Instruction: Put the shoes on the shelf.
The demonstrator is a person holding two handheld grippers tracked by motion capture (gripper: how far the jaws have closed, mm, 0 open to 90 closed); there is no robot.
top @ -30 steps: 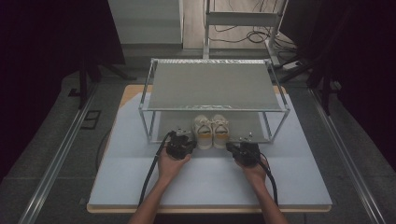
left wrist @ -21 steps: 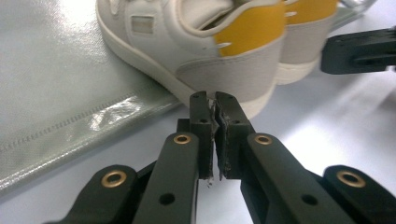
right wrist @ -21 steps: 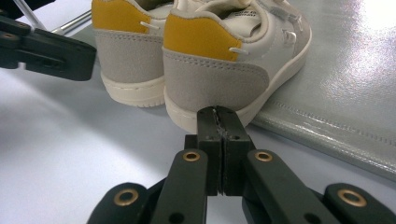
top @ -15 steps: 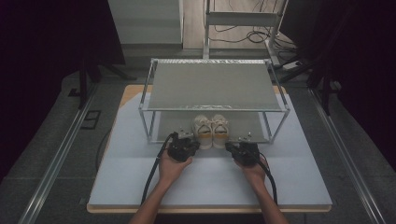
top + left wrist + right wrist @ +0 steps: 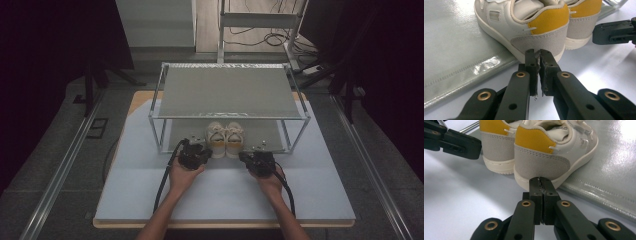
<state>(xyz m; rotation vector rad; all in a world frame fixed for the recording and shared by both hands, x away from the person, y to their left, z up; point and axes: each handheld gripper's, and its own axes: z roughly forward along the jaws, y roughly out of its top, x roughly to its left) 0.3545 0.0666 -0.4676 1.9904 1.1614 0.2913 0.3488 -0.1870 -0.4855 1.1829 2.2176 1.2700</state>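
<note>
A pair of small white shoes (image 5: 226, 139) with yellow and grey heels stands on the lower shelf of a metal rack (image 5: 230, 92), heels toward me. My left gripper (image 5: 199, 149) rests on the table just left of the heels, my right gripper (image 5: 248, 156) just right of them. In the left gripper view, my left gripper (image 5: 538, 54) is shut with nothing in it, its tips close to the sole of the nearer shoe (image 5: 536, 25). In the right gripper view, my right gripper (image 5: 540, 182) is shut and empty, close to the heel of the other shoe (image 5: 544, 157).
The rack's grey top shelf covers the shoes' toes from above, and its thin legs (image 5: 161, 136) stand beside both grippers. A glossy grey mat (image 5: 456, 50) forms the lower shelf. The pale blue table (image 5: 225, 192) has free room in front. Cables (image 5: 162, 185) trail back from the grippers.
</note>
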